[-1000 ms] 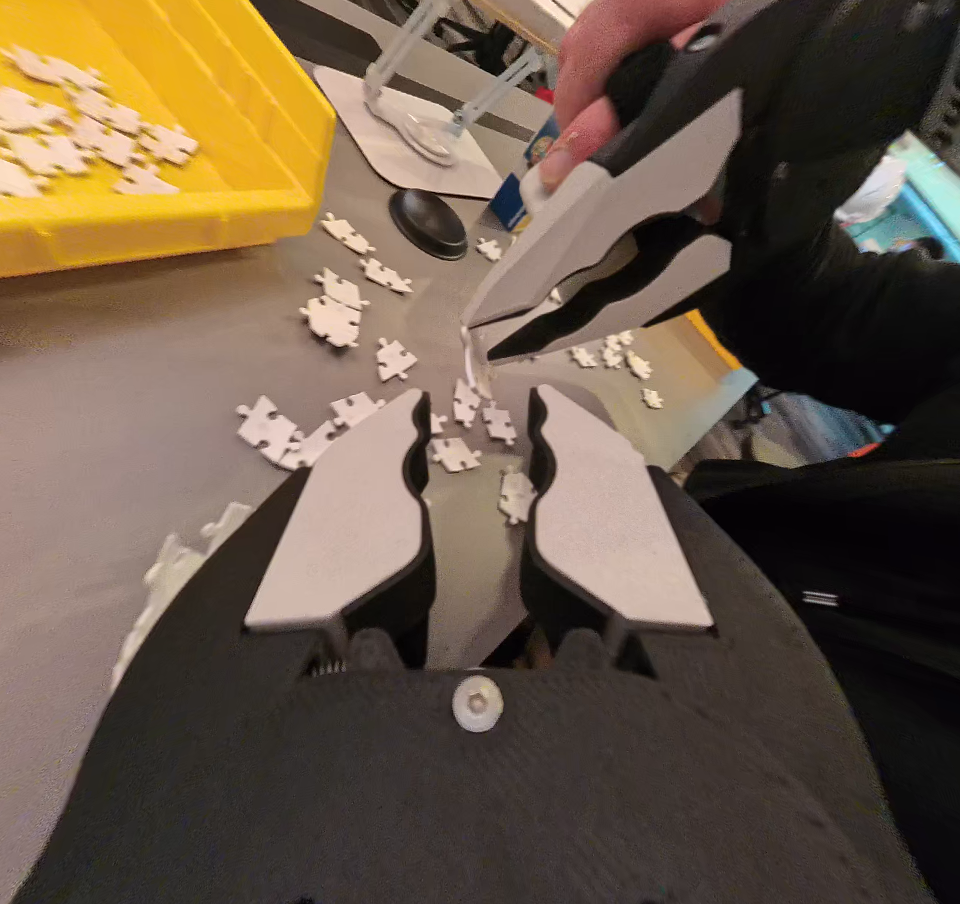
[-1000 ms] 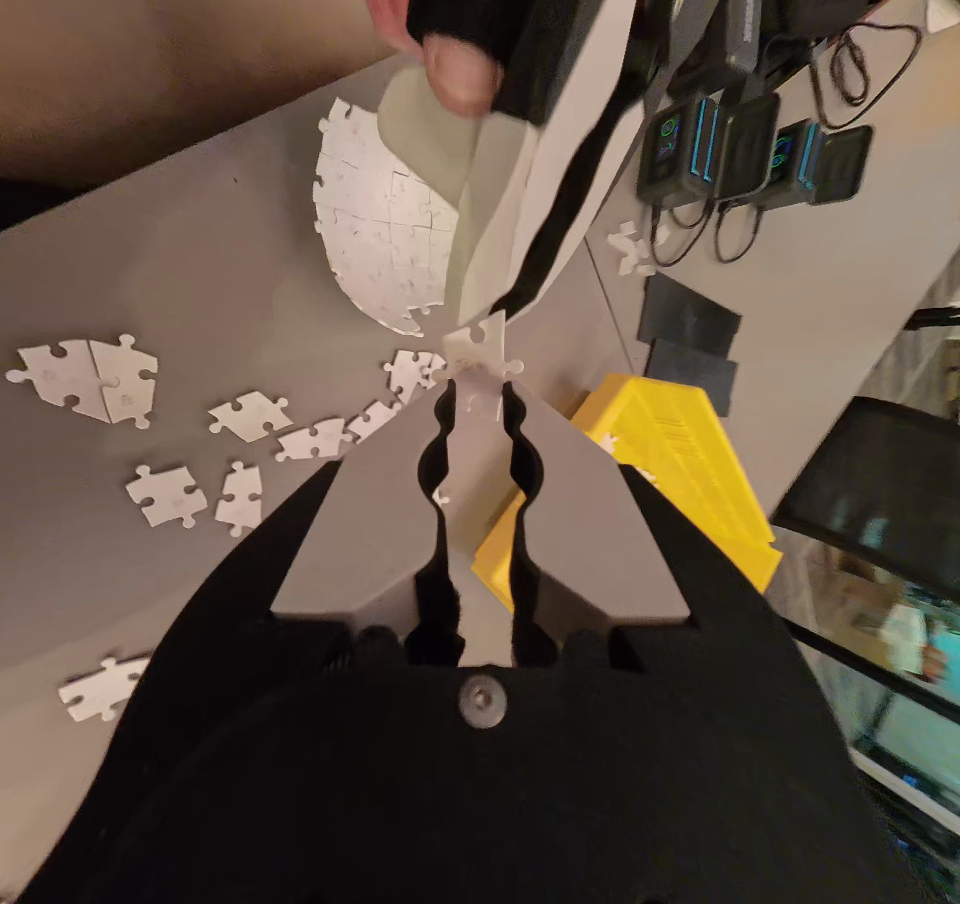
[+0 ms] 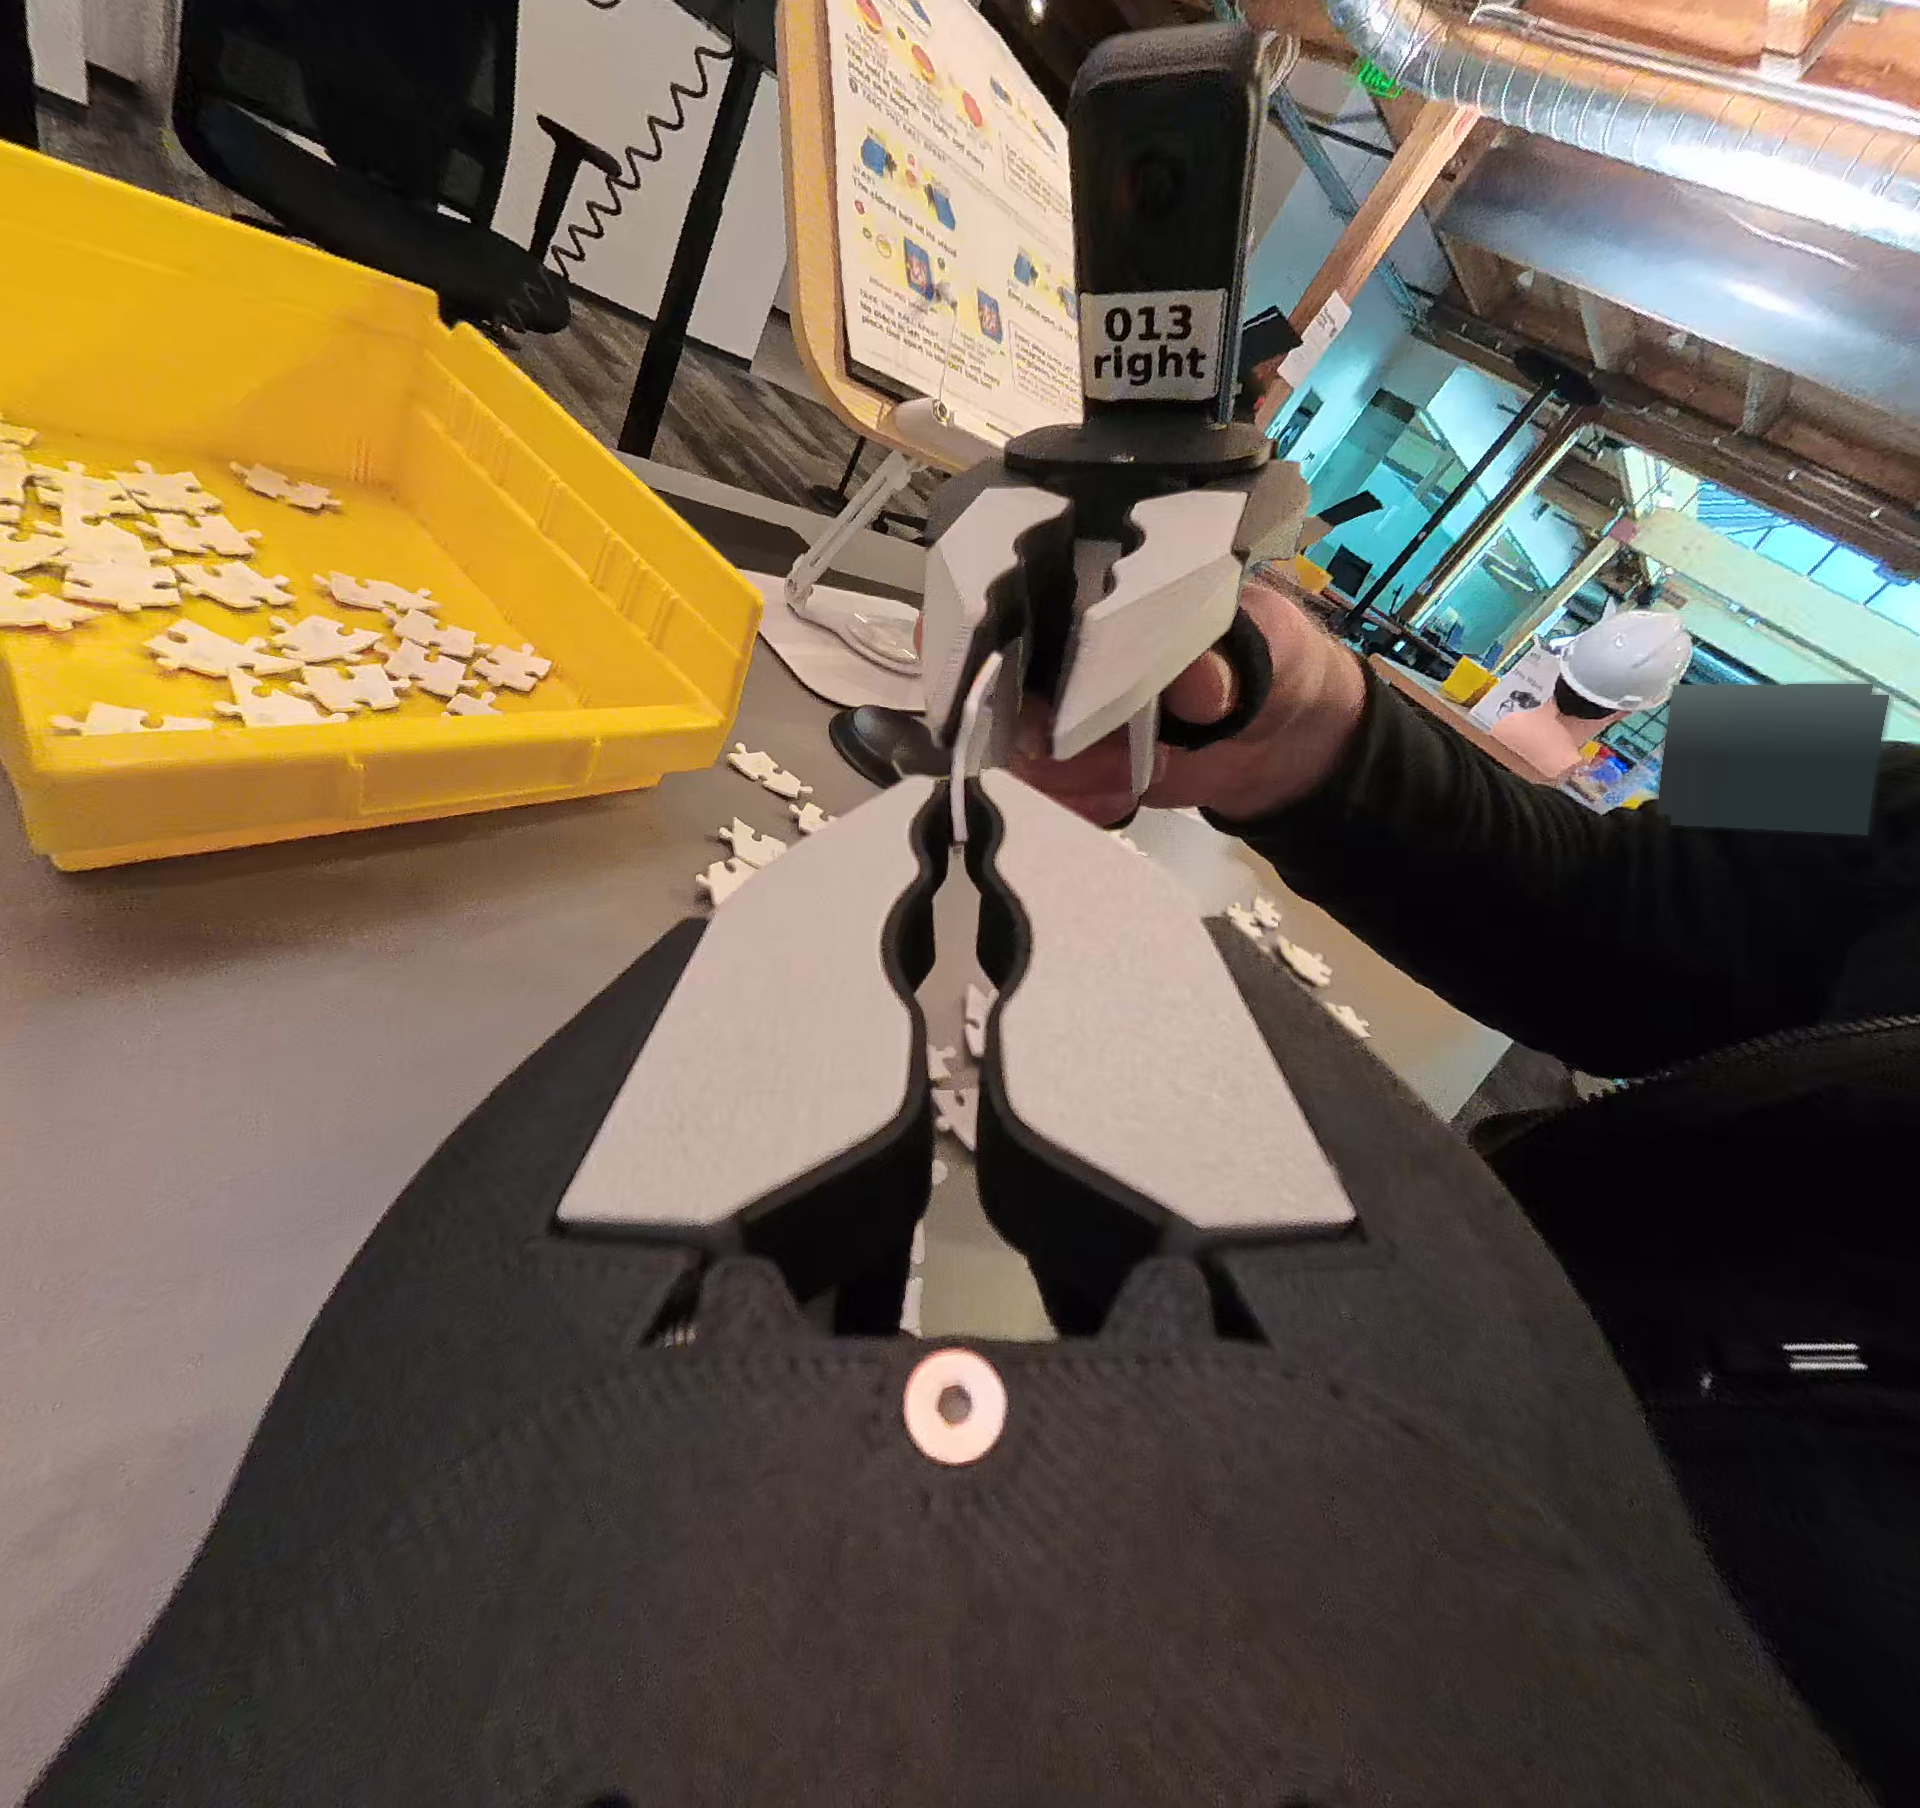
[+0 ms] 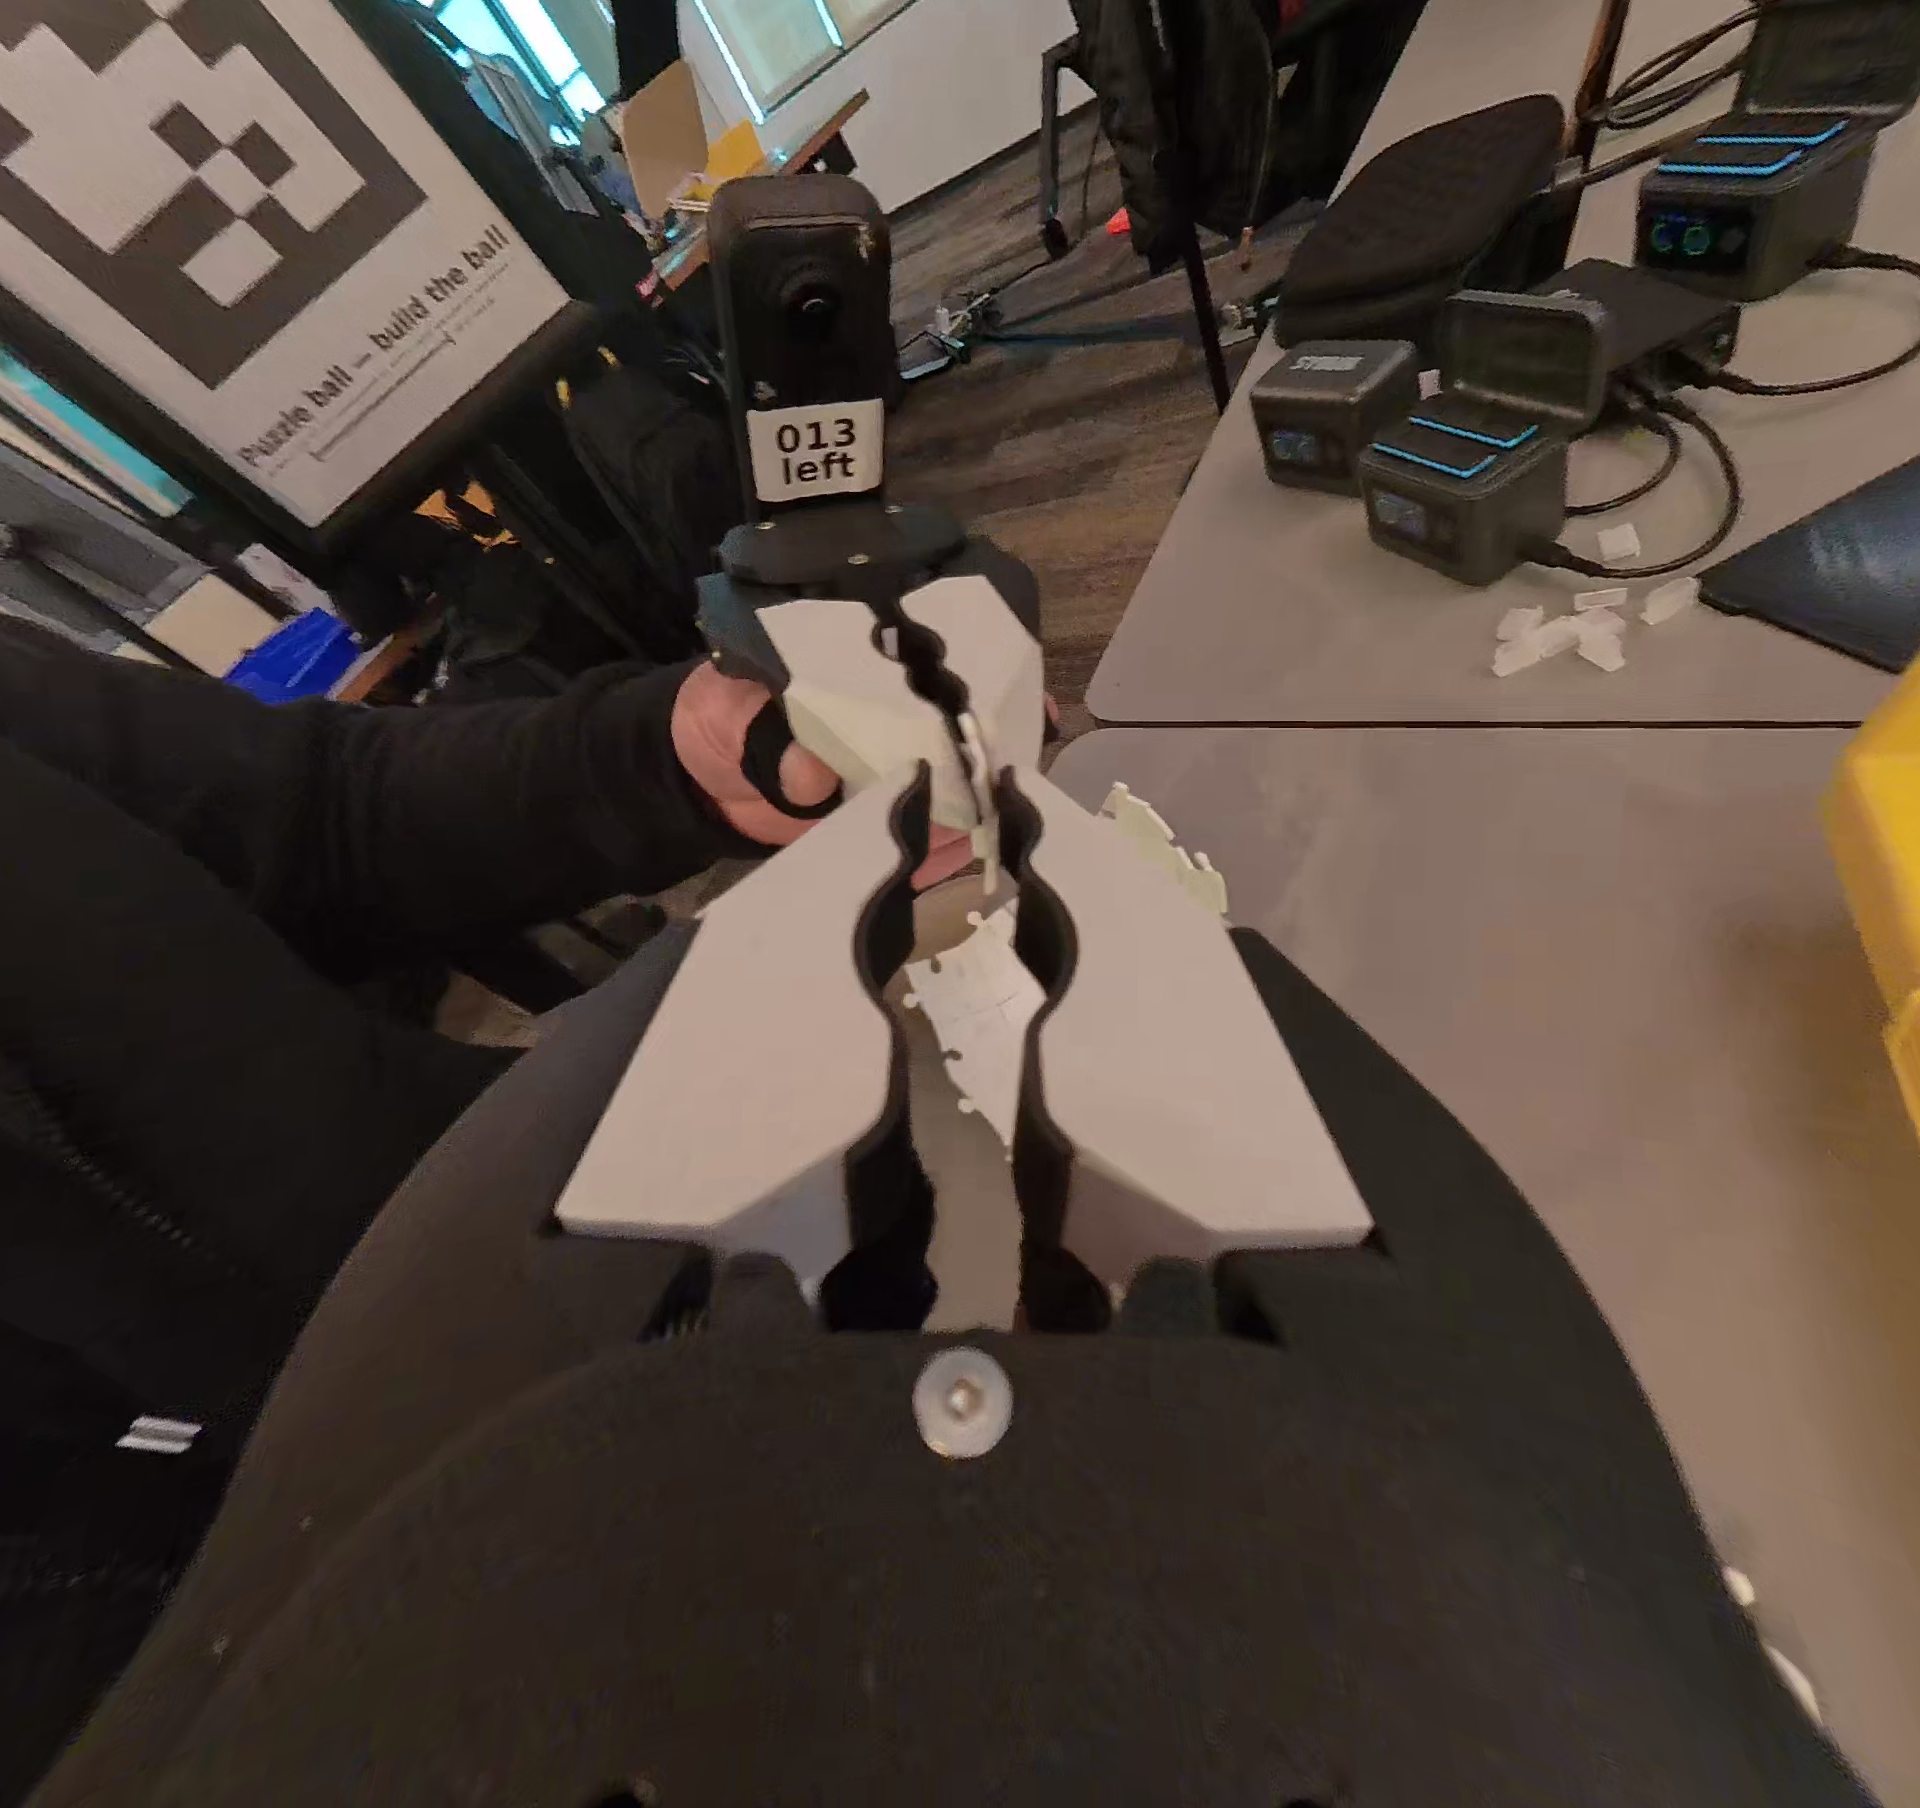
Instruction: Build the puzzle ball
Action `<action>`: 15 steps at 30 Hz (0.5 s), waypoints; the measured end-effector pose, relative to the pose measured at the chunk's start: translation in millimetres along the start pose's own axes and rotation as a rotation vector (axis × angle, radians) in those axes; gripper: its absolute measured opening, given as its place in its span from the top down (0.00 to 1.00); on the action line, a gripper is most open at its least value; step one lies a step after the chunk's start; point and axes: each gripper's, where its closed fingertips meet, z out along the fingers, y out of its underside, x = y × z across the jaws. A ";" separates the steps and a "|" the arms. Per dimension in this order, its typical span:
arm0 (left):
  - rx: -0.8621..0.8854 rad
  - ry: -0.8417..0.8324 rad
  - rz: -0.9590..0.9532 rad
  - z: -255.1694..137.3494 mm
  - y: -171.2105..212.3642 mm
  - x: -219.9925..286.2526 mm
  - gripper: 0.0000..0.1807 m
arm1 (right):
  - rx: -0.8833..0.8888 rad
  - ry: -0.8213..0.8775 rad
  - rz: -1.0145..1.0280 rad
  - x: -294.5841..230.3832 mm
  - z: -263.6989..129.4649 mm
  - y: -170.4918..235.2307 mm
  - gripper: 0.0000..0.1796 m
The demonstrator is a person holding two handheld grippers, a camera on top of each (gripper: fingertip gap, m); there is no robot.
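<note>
Gripping puzzle piece [image 3: 961, 802]: both tools nearly closed | yellow bin [image 3: 644, 553]: left view | half-built ball [image 4: 977, 1020]: right view

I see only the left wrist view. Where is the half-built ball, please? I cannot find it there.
Observer: The half-built ball lies on the grey table, below the right gripper.
Operator: Does the puzzle piece show its face?
Observer: Partly. The puzzle piece shows a knobbed outline where the left gripper and the right gripper meet.
Operator: What is on the next table?
Observer: Black charger boxes with cables, and small white bits.
</note>
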 end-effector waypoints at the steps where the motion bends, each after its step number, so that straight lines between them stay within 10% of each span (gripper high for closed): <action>1: 0.004 0.007 0.000 1.2 0.6 1.1 0.99 | 0.003 0.017 -0.007 2.9 1.9 -0.2 0.99; 15: -0.324 -0.292 0.112 -62.2 31.2 -61.7 0.77 | -0.446 0.091 -0.180 56.9 18.6 47.3 1.00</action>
